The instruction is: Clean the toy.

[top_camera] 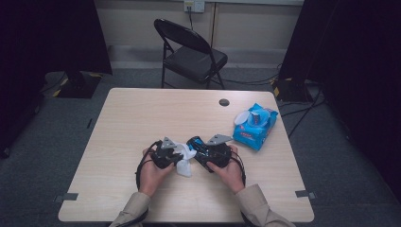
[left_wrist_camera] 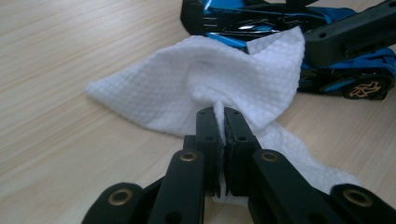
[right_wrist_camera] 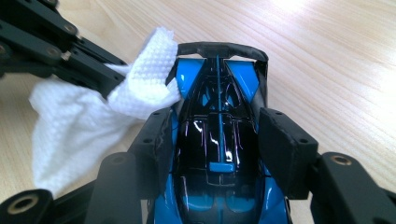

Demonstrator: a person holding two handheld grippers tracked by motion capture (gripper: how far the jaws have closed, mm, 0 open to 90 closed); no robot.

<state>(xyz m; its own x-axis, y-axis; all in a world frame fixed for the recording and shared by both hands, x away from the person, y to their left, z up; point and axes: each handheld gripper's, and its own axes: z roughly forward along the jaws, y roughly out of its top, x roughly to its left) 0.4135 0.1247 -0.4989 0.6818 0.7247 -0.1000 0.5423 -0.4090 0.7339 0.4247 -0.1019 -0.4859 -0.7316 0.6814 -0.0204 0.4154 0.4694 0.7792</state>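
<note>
My left gripper point(left_wrist_camera: 219, 122) is clenched on a white cloth point(left_wrist_camera: 205, 79) pressed against the toy car point(right_wrist_camera: 219, 140). My right gripper point(right_wrist_camera: 219, 135) grasps that car by its sides above the table point(top_camera: 142, 118); the car's front is cut off.

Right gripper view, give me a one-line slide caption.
Right gripper clamps the blue toy car while the left gripper presses a white wipe against it.

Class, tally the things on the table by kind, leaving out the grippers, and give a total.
White wet wipe, pinched in the left gripper: 1
Blue and black toy car, clamped in the right gripper: 1
Blue pack of wipes: 1
Total: 3
</note>
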